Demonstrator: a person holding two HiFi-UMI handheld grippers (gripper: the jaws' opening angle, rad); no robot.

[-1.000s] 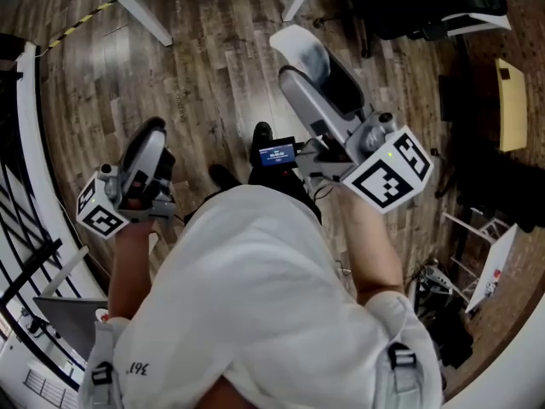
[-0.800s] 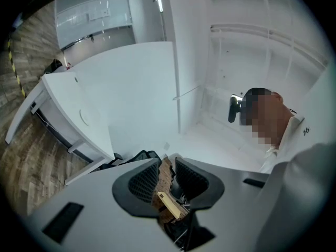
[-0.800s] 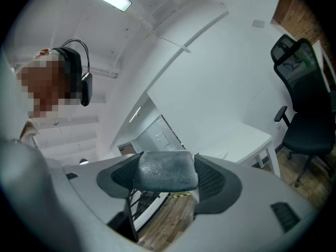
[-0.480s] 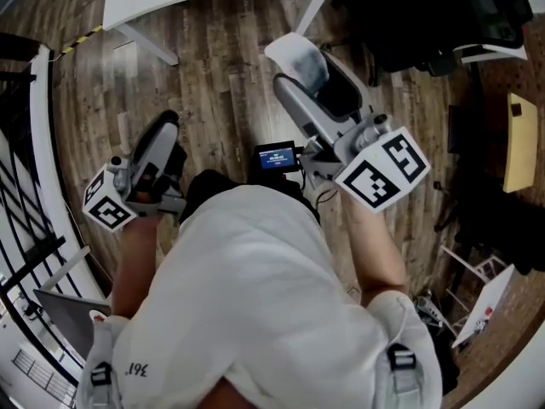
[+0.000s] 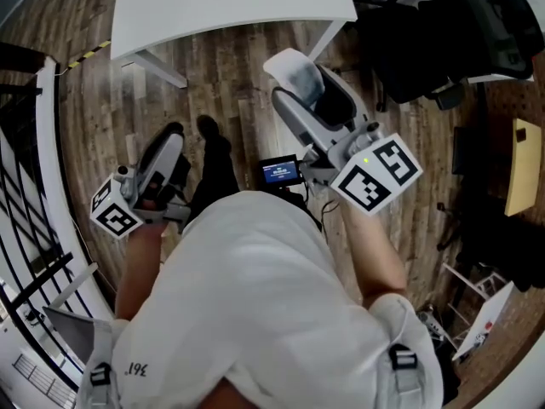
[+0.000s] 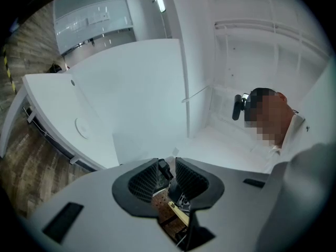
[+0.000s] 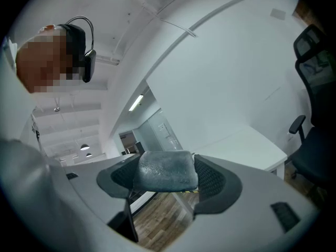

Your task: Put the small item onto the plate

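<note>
Wood-plank floor (image 5: 230, 83) fills the centre of the frame, with a white table (image 5: 230, 11) at top and a black chair (image 5: 443, 41) upper right. Right gripper (image 5: 300, 79) clamps the grey small item (image 7: 165, 169) above centre; left gripper (image 5: 170, 139) has its jaws slightly parted, empty.

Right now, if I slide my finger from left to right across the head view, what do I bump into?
black railing → left gripper → right gripper, shut on the small grey item → yellowish board
</note>
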